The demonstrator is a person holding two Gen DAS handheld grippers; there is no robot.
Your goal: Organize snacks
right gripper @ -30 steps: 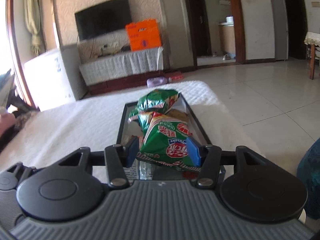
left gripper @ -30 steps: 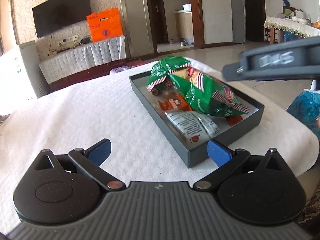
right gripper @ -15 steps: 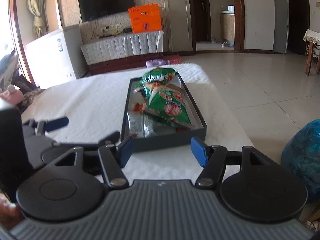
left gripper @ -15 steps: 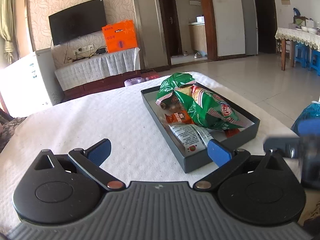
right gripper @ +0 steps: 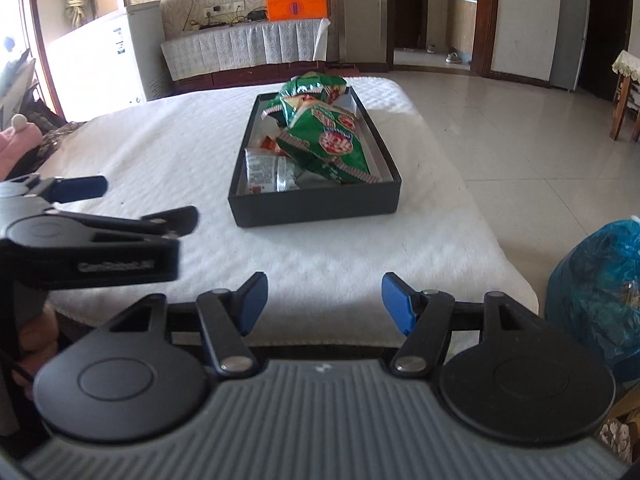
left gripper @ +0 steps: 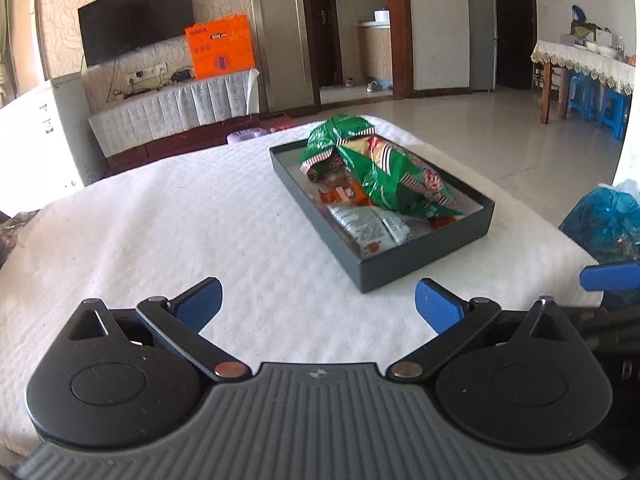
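Snacks: green chip bags [right gripper: 324, 140] piled in black tray [right gripper: 316, 204] on white cloth | left gripper [left gripper: 318, 308] + right gripper [right gripper: 324, 304] both agape, empty, near side of tray | bags prob light, crinkly, slippery; pinch seam edge.

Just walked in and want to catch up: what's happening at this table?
A person holds two grippers over a white-covered table. The snack bags, including a green bag, lie piled in a dark tray. The left gripper and right gripper are both open, holding nothing, short of the tray.
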